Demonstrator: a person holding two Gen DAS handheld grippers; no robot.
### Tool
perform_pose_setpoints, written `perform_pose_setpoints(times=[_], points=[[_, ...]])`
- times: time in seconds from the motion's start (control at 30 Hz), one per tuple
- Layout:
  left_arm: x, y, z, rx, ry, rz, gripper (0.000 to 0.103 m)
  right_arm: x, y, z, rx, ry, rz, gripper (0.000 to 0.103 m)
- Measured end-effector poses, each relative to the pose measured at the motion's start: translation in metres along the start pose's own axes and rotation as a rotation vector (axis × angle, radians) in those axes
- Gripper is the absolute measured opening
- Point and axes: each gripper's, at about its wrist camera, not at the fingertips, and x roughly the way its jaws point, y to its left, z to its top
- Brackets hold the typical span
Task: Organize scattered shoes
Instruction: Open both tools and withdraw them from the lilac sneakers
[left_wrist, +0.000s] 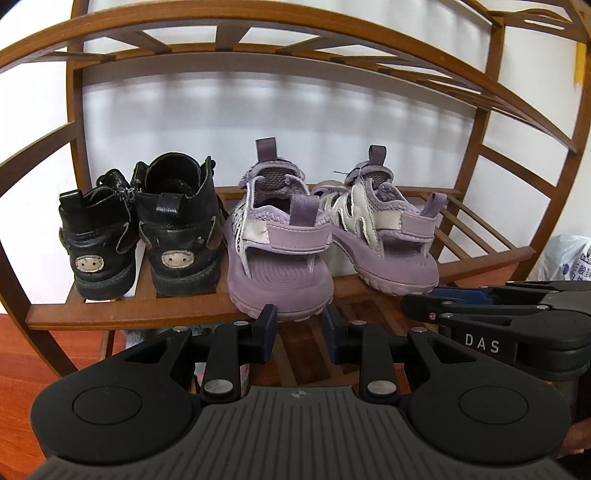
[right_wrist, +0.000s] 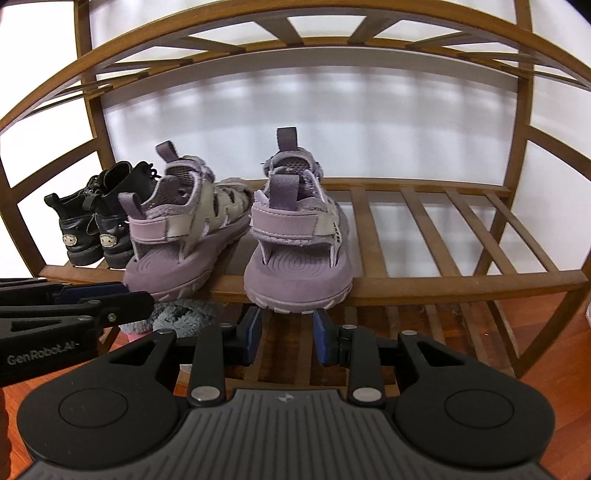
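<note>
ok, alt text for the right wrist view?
Two purple sandals stand heels-out on a slatted wooden shoe rack, with a pair of black boots to their left. The right gripper, fingers apart and empty, sits just below the nearer sandal's heel; the left gripper enters from the left edge.

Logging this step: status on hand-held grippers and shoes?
Left hand-held gripper and right hand-held gripper open, empty. Purple sandals and black boots paired on rack shelf. Nothing blocking.

Both grippers are matte black with silver rivets, ribbed grey bases, blue-padded fingers (right_wrist: 253, 334) and white "DAS" and "GenRobot.AI" lettering.
</note>
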Motion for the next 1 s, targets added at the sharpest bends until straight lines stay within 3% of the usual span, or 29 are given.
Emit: perform_pose_setpoints(times=[0.63,1.0], points=[[0.037,-0.001,0.015,-0.015,0.004,0.009,0.029,0.040,0.008,0.022,-0.012,-0.004,0.020,0.034],[0.035,0.002,0.015,-0.022,0.026,0.004,0.031,0.030,0.009,0.018,-0.015,-0.007,0.020,0.034]])
